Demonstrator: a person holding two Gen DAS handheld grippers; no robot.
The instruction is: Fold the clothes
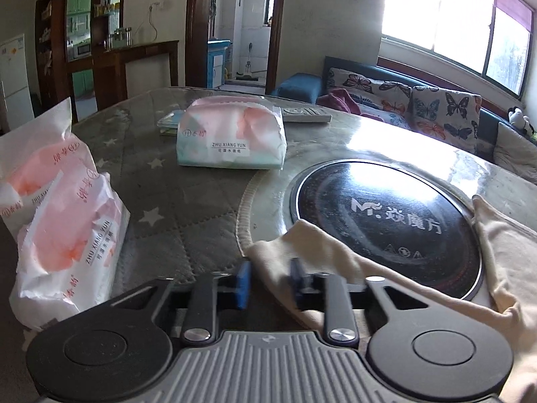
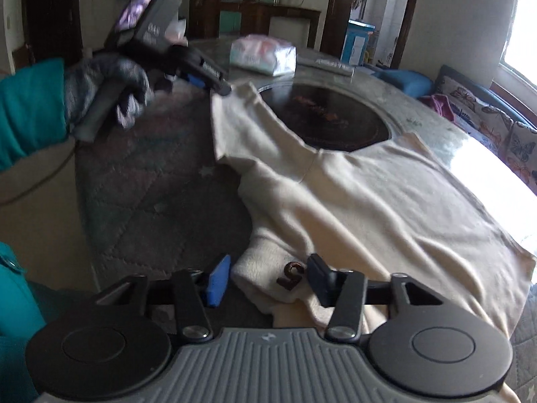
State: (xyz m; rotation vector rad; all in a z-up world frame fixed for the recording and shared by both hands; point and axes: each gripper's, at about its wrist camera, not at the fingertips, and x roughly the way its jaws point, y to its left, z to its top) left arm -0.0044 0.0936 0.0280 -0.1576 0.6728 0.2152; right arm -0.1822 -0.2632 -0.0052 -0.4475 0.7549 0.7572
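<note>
A cream sweatshirt (image 2: 369, 201) lies spread on the round table, partly over the black hob. One sleeve (image 1: 319, 245) runs out to the left. My left gripper (image 1: 270, 282) is low at that sleeve's end. Its blue pads stand a narrow gap apart with the cuff's edge between them, so it is open. The right wrist view shows this left gripper (image 2: 225, 90) at the sleeve tip, held by a gloved hand (image 2: 110, 90). My right gripper (image 2: 268, 280) is open, its pads wide on either side of a fleecy fold bearing a brown letter (image 2: 290, 275).
Two pink tissue packs (image 1: 67, 228) stand at the table's left, and a third pack (image 1: 231, 137) lies at the far side near a remote (image 1: 307, 114). The hob (image 1: 386, 221) is set into the table (image 1: 161, 201). A butterfly-print sofa (image 1: 436, 107) stands behind.
</note>
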